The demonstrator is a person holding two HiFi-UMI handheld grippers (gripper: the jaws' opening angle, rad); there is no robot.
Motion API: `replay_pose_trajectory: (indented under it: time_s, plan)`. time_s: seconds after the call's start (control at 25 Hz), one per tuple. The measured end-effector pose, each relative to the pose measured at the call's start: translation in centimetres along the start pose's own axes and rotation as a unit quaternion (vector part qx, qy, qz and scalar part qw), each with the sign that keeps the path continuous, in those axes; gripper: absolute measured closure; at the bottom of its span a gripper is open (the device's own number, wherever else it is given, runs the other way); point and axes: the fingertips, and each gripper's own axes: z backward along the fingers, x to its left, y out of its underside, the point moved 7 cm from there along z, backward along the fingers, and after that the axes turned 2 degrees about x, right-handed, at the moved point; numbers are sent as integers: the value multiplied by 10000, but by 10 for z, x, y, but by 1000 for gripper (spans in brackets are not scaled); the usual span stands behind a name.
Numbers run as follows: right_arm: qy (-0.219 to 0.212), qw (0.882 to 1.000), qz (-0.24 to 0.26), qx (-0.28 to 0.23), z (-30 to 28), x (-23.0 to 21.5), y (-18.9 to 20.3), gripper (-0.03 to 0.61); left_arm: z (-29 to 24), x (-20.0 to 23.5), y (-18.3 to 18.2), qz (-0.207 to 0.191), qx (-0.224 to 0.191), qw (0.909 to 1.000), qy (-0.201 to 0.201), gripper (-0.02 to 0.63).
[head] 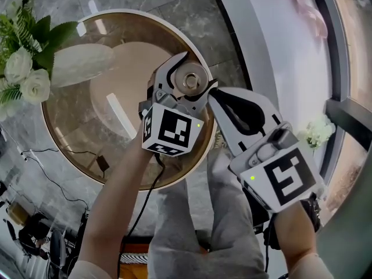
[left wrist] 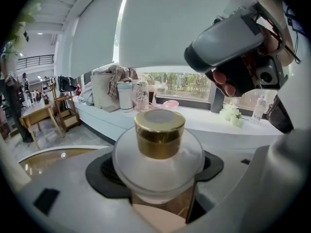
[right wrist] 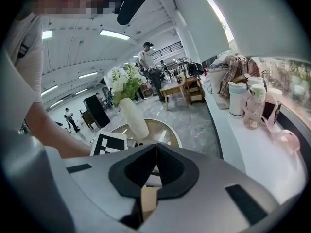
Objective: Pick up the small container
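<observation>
The small container (head: 191, 81) is a frosted jar with a gold lid (left wrist: 160, 132). It is lifted off the table, and my left gripper (head: 187, 77) is shut on its round body. In the left gripper view the jar (left wrist: 158, 161) sits upright between the dark pads (left wrist: 104, 171). My right gripper (head: 214, 95) is just to the right of the jar, with its tips close to the left gripper. Its jaws (right wrist: 155, 152) are shut with nothing between them.
A round brown glass table (head: 70, 144) lies below the grippers. A white vase with white flowers (head: 26, 68) stands at its left edge. A white ledge (head: 279, 39) runs along the right, with bottles (right wrist: 238, 100) and cloth on it. The person's grey-trousered legs (head: 197, 231) are below.
</observation>
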Motion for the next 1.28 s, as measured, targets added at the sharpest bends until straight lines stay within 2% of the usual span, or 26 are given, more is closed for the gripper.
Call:
replay_pose_trajectory:
  time_s: [0.2, 0.32, 0.36, 0.4, 0.44, 0.56, 0.84, 1.2, 1.28]
  plan:
    - [-215, 9989, 57, -422, -6, 0, -5, 571, 0, -1, 1, -217, 3, 9996, 177, 275]
    - [-267, 9983, 320, -415, -11, 3, -6, 569, 0, -2, 1, -317, -1, 9990, 302, 275]
    - [-240, 9979, 454, -407, -14, 4, -6, 552, 0, -3, 1, -354, -4, 9988, 344, 275]
    - [-206, 9974, 569, -379, -16, 5, -5, 485, 1, -3, 1, -388, -6, 9985, 383, 275]
    - [-172, 9972, 648, -337, -18, 5, -4, 452, 1, -3, 1, -418, -9, 9982, 420, 275]
    - [-107, 9967, 761, -263, -25, 6, 0, 417, 1, -3, 2, -478, -16, 9976, 502, 275]
    - [-91, 9884, 1513, -114, -42, 12, 6, 411, 3, -4, 4, -629, -22, 9953, 737, 275]
    - [-51, 9838, 1786, 166, -53, 8, 21, 412, 3, -5, 3, -676, -20, 9946, 791, 275]
    - [12, 9824, 1861, 150, -54, 9, 23, 442, 3, -4, 4, -678, -18, 9946, 787, 275]
